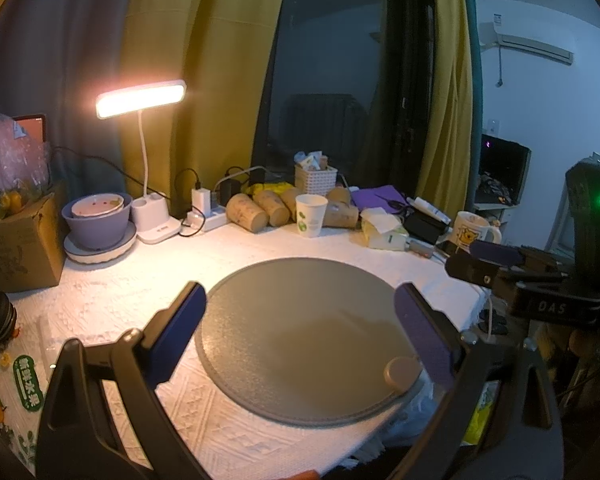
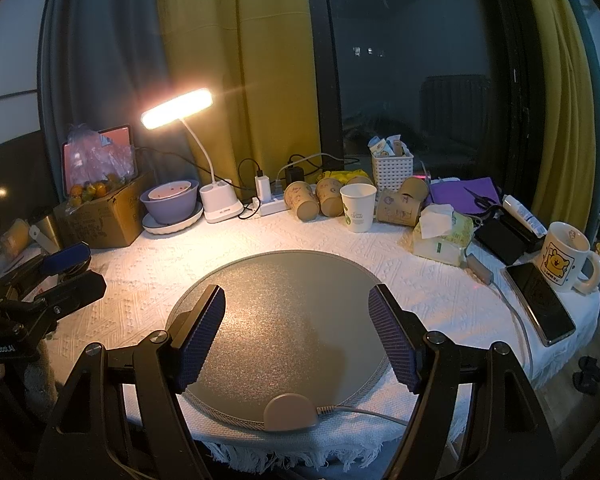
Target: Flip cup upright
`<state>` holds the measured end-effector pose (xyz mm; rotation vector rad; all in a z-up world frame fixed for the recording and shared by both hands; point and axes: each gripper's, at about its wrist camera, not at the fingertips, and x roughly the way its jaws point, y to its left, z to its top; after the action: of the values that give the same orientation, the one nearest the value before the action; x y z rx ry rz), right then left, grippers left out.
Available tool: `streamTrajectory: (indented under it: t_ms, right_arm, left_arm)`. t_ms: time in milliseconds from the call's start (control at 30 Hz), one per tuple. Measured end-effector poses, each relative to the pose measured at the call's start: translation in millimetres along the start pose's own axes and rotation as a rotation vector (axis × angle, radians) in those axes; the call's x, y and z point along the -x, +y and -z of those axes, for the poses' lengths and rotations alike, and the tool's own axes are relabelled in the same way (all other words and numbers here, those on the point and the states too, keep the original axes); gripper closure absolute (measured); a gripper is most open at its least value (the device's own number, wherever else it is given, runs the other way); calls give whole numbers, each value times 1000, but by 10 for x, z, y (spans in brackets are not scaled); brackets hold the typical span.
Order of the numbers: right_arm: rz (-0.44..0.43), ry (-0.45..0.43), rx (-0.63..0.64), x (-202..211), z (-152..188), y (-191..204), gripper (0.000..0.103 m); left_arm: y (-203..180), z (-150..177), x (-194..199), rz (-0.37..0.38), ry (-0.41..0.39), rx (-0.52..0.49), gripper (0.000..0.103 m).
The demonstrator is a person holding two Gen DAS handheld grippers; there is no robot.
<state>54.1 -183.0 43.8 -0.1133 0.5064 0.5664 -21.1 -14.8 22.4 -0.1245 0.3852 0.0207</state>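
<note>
Left claw (image 1: 300, 332) and right claw (image 2: 296, 332), each with jaws spread apart and empty, above the round grey mat (image 2: 284, 312) at lower centre. White paper cup (image 2: 358, 207) stands upright, mouth up, at upper centre on the tabletop (image 2: 140, 280), among brown cups (image 2: 302, 200) lying on their sides.

The round mat (image 2: 284, 320) looks matt and finely grained. The tablecloth (image 2: 148, 280) is white woven cloth with a raised pattern. The far cup (image 2: 358, 207) is paper; the mug (image 2: 566, 256) on the right is glossy ceramic.
</note>
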Motion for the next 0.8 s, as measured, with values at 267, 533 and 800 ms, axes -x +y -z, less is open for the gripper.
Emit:
streamTrajectory:
  t_ms: [267, 533, 800]
  right_arm:
    - [0, 0, 0, 0, 1, 3, 26]
    - [-1, 0, 1, 20, -6, 18, 26]
    - [-1, 0, 1, 19, -9, 19, 26]
  left_arm:
    - [-2, 0, -9, 2, 2, -2, 7]
    - [-17, 7, -11, 2, 3, -2, 7]
    - [-35, 7, -33, 4, 6, -1, 7]
